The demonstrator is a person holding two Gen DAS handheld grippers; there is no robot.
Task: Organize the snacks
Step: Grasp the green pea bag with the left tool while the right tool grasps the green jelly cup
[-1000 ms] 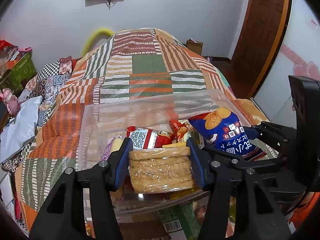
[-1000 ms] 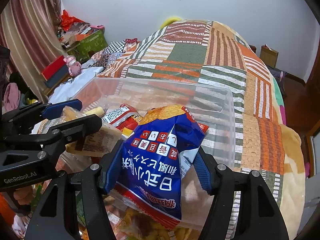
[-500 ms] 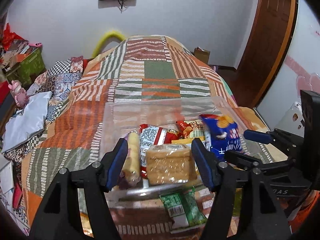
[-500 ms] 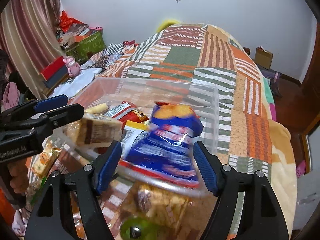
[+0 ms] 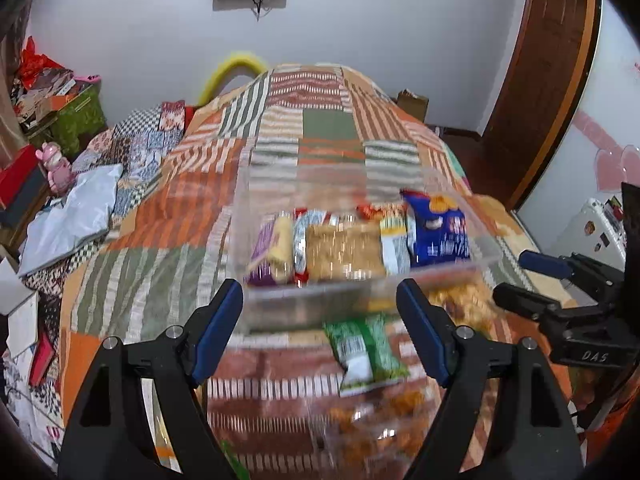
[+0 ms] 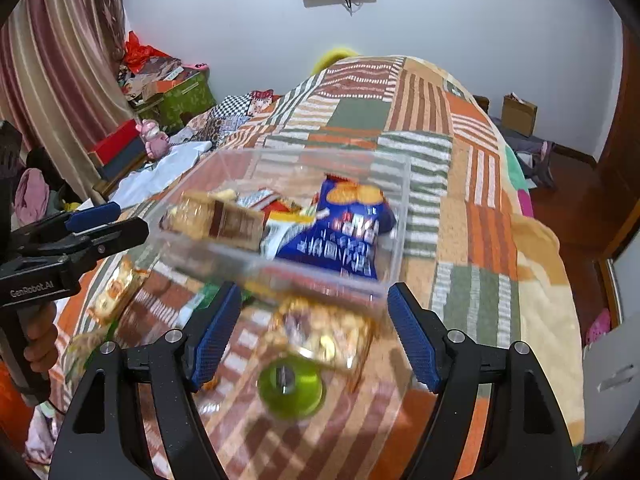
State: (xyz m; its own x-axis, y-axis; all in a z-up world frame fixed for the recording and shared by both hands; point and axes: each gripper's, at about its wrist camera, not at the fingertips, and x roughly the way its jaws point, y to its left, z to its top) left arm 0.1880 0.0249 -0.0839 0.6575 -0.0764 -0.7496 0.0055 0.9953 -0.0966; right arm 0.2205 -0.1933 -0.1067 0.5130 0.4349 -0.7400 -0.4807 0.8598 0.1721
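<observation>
A clear plastic bin (image 5: 362, 298) (image 6: 400, 208) sits on the patchwork bed. It holds a brown cracker pack (image 5: 344, 254) (image 6: 218, 220), a blue biscuit bag (image 5: 438, 226) (image 6: 346, 232), a yellow roll (image 5: 280, 244) and red and silver packets. My left gripper (image 5: 320, 332) is open and empty, just in front of the bin. My right gripper (image 6: 314, 330) is open and empty, in front of the bin's right part. Loose snacks lie before the bin: a green packet (image 5: 366, 350), a clear pack of golden snacks (image 6: 320, 332), a green round lid (image 6: 290, 386).
The striped quilt (image 5: 328, 136) covers the bed beyond the bin. Boxes, a pink toy (image 5: 58, 168) and clothes crowd the left side. A wooden door (image 5: 540, 80) stands at the right. A cardboard box (image 6: 518, 114) sits on the floor.
Both grippers let go of their packs, the cracker pack and the blue bag, which now lie in the bin. Both grippers pulled back and up, away from the bin.
</observation>
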